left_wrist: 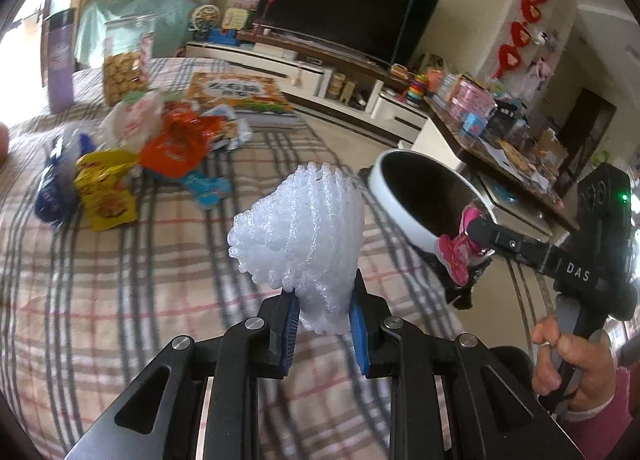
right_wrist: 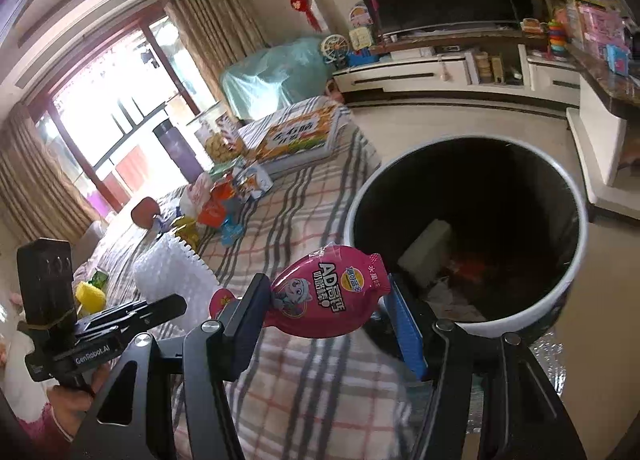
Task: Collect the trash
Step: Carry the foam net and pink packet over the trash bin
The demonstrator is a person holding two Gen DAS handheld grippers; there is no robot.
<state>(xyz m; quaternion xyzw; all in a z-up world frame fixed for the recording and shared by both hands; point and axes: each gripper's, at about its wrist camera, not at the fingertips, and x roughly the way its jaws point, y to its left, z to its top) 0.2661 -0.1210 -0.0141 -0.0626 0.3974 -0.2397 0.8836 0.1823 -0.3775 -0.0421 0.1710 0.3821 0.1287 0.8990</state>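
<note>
My left gripper (left_wrist: 323, 334) is shut on a white foam fruit net (left_wrist: 300, 240) and holds it above the plaid-covered table (left_wrist: 120, 300). My right gripper (right_wrist: 332, 324) is shut on a pink snack pouch (right_wrist: 328, 292), held beside the rim of the white trash bin (right_wrist: 576, 276). In the left wrist view the right gripper (left_wrist: 468, 238) holds the pouch (left_wrist: 454, 256) at the edge of the bin (left_wrist: 384, 187). In the right wrist view the foam net (right_wrist: 172, 280) shows in the left gripper (right_wrist: 176, 304). The bin holds a white block and scraps.
A heap of snack wrappers (left_wrist: 132, 163) lies at the table's far left. A biscuit jar (left_wrist: 126, 59), a purple box (left_wrist: 60, 59) and a flat printed box (left_wrist: 240, 93) stand behind it. A TV cabinet (left_wrist: 320, 75) and a cluttered side table (left_wrist: 500, 131) lie beyond.
</note>
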